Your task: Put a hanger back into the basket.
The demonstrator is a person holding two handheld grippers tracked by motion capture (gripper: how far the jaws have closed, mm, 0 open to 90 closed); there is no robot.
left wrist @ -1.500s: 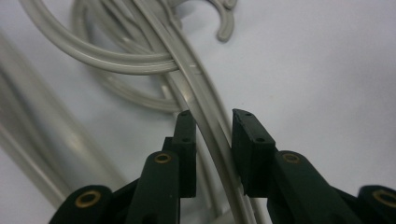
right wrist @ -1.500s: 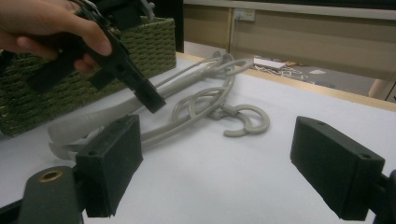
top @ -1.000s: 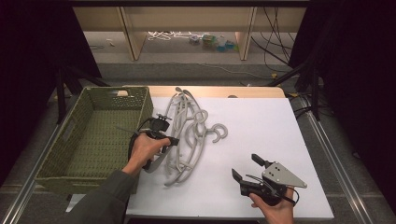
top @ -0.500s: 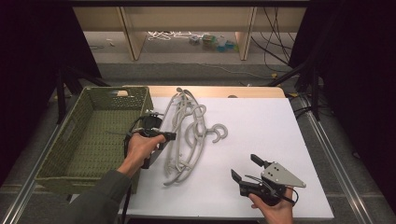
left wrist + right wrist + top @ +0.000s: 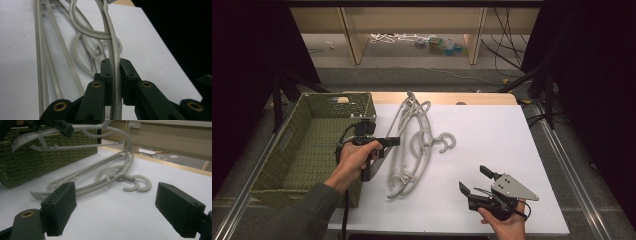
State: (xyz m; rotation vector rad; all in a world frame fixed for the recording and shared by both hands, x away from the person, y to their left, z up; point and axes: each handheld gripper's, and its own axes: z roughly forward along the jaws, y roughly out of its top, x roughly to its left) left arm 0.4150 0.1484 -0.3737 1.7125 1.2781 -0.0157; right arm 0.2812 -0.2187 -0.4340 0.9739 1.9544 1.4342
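Lifting since a second ago, the left gripper [image 5: 115, 75] clamps one grey plastic coat hanger [image 5: 113, 50] above the pile [image 5: 412, 150], ready for the green woven basket [image 5: 287, 150], while the right gripper [image 5: 476, 181] idles with jaws apart.

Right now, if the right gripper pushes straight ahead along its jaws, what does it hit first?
Probably the grey hangers lying on the white table; the right gripper stands open and aims at their hooks. The stretch before them looks free, though depth is unclear.

You are working in a lab-like recording space: black curtains [image 5: 597, 75] around a white-topped table [image 5: 492, 150], bare wooden shelving [image 5: 412, 25], and loose cables [image 5: 507, 35] on the floor.
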